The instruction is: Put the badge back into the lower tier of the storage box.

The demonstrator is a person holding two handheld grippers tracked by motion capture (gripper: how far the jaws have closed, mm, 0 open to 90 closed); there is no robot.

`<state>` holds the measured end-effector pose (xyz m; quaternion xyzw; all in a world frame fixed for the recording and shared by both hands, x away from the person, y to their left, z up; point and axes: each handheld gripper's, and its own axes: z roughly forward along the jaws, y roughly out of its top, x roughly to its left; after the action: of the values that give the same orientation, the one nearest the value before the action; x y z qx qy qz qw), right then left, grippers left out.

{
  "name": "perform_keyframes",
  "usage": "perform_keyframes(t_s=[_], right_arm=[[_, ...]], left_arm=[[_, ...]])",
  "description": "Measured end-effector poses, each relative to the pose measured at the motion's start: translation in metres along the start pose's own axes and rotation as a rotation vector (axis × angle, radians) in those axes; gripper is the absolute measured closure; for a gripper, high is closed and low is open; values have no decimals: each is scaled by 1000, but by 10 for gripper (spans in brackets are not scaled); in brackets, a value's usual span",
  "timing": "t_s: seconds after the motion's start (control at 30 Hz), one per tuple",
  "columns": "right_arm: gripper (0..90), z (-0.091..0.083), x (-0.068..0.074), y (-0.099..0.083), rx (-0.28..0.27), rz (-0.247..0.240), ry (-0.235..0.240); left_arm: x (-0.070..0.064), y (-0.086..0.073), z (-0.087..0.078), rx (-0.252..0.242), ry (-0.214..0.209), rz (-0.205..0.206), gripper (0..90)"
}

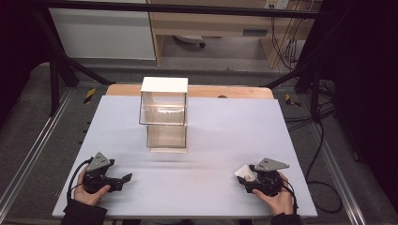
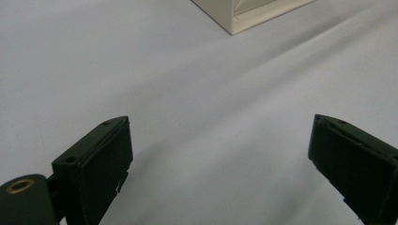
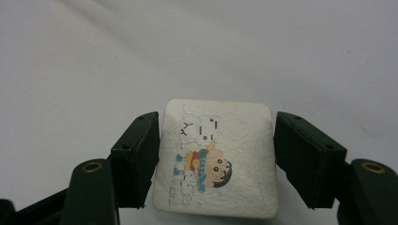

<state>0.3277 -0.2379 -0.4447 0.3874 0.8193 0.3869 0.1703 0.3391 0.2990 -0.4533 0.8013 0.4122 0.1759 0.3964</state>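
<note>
My right gripper (image 1: 244, 176) is near the table's front right and is shut on a white square coaster (image 3: 220, 140) printed with cartoon figures. Its jaws press the coaster's two side edges, and the coaster (image 1: 246, 171) sticks out toward the table's middle. Near the front left my left gripper (image 1: 126, 180) is open with nothing between its jaws. In the left gripper view, the left gripper (image 2: 220, 140) has only bare cloth between its jaws. A clear two-level box with a white top (image 1: 164, 115) stands at the middle back; a corner of its pale base (image 2: 248, 16) shows ahead of the left gripper.
A pale lilac cloth (image 1: 211, 145) covers the table, and a wooden edge (image 1: 234, 92) shows at the back. Black frame posts (image 1: 54, 79) and cables (image 1: 319, 140) flank the table on both sides. A hand (image 1: 281, 199) holds each gripper at the front edge.
</note>
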Motion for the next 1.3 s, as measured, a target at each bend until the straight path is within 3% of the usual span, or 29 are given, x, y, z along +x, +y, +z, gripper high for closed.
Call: perform_keyframes(t_s=[1.3], right_arm=[[329,-4,13,22,-64,-49,24]], left_arm=[[0,0,-1,-7,10,-1,60]])
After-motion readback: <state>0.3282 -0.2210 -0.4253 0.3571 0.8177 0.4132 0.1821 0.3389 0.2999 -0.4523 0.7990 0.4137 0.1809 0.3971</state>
